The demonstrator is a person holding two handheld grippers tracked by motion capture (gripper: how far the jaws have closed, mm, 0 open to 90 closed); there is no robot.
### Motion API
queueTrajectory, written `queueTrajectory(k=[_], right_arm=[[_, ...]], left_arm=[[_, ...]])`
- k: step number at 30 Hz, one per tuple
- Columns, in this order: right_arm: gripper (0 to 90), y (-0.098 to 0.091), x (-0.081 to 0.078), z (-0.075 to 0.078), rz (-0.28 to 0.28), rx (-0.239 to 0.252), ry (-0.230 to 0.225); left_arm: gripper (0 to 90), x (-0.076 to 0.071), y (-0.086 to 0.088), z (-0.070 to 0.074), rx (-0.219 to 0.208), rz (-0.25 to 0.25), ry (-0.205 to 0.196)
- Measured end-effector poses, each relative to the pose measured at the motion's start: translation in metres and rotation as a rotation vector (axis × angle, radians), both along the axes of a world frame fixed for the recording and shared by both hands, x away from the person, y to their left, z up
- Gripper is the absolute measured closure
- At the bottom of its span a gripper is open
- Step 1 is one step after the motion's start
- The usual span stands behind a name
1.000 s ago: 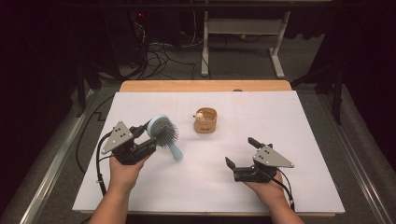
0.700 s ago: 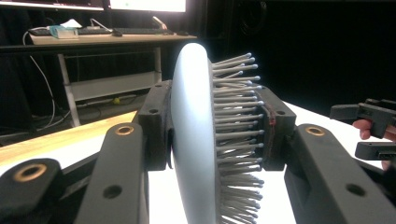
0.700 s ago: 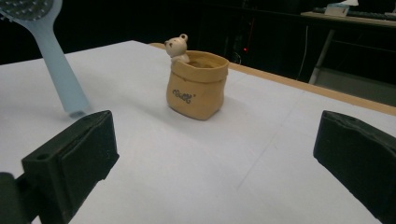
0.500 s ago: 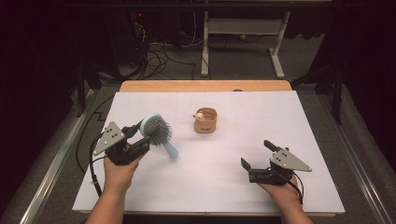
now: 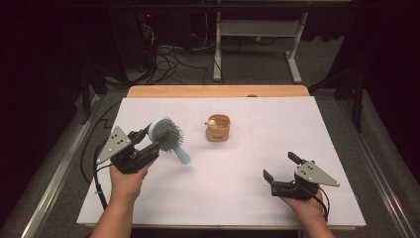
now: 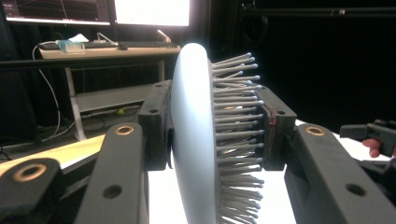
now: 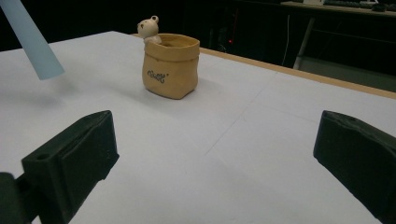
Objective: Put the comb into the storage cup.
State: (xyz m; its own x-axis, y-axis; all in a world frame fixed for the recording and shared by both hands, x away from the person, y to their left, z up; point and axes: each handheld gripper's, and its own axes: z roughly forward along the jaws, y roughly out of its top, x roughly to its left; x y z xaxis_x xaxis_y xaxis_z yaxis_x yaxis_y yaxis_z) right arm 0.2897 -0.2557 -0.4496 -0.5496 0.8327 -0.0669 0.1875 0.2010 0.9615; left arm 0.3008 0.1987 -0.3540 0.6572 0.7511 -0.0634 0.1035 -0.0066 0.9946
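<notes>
Left tool [image 5: 148, 144]: clamped on head of blue hairbrush [image 5: 166, 136], handle slanting down.
Right tool [image 5: 282, 173]: spread wide, low over counter [image 5: 237, 198].

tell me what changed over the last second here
The right gripper, jaws open and empty, has drawn back from the middle of the sheet toward the table's near right corner. The left gripper slid slightly left, still shut on the head of the blue hairbrush, its handle pointing down to the right. The tan pot with the little bear has not moved.
</notes>
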Motion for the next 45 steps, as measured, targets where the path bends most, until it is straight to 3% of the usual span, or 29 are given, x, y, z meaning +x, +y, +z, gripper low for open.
queueTrajectory(k=[18, 34, 45], right_arm=[[0.2, 0.0, 0.002, -0.001, -0.006, 0.008, 0.001], [0.2, 0.001, 0.002, -0.002, -0.002, 0.007, 0.004], [0.2, 0.0, 0.002, -0.003, -0.001, 0.008, 0.004]], left_arm=[[56.0, 0.022, -0.028, 0.004, -0.022, -0.03, -0.012], [56.1, 0.043, -0.053, 0.019, -0.014, -0.054, -0.033], [56.1, 0.059, -0.066, 0.028, -0.033, -0.067, -0.039]])
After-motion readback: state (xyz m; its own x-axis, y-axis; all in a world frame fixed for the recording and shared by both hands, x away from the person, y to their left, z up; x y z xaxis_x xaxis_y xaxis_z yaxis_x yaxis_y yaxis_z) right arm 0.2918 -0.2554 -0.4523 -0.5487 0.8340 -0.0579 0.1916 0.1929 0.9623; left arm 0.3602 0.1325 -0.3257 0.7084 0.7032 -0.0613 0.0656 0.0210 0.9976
